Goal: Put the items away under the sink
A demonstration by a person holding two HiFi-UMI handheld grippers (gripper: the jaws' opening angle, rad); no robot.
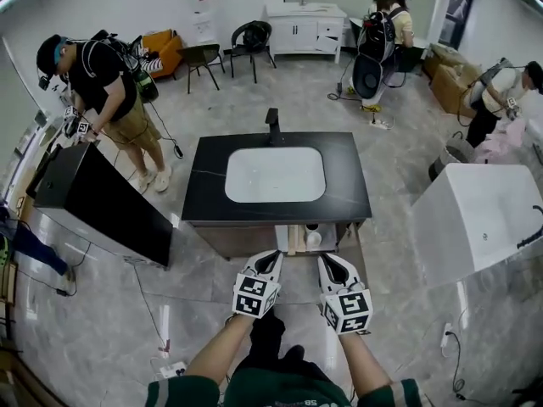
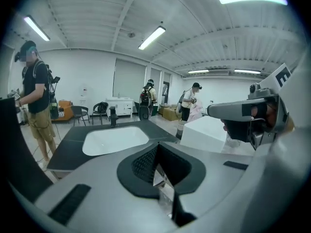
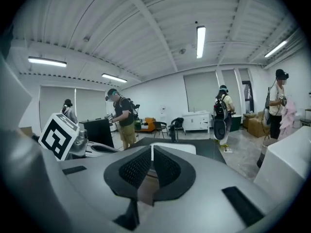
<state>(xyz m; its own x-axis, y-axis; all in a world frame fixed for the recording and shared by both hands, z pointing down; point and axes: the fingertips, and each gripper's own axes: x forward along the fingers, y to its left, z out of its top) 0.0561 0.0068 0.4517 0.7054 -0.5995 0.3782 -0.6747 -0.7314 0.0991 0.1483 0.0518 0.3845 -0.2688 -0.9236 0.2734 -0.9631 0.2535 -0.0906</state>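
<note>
- Two grippers, both empty as we read them. The left gripper (image 1: 273, 258) has its jaws pressed together with nothing between them, and the right gripper (image 1: 327, 261) is the same. Each gripper view shows the pads meeting at the tip.
- Both sit side by side at the near edge of the black vanity (image 1: 204, 195). Their tips point at the opening under the counter, below the white basin (image 1: 275, 175).
- Task items: we see a small white item (image 1: 312, 238) and a tan piece (image 1: 293, 239) in that opening, just beyond the tips, apparently already under the sink.
- Step in hand, our guess: checking or nudging the stowed items. To do it well we'd keep the tips low, clear the counter lip, and push gently so nothing tips.
- Hidden: the counter overhang cuts off most of the interior right of the brown cabinet front (image 1: 237, 241).
- We can't tell what the two items are, whether they touch, or whether there is a door.
- Neither gripper view looks under the counter. Both look over it.
</note>
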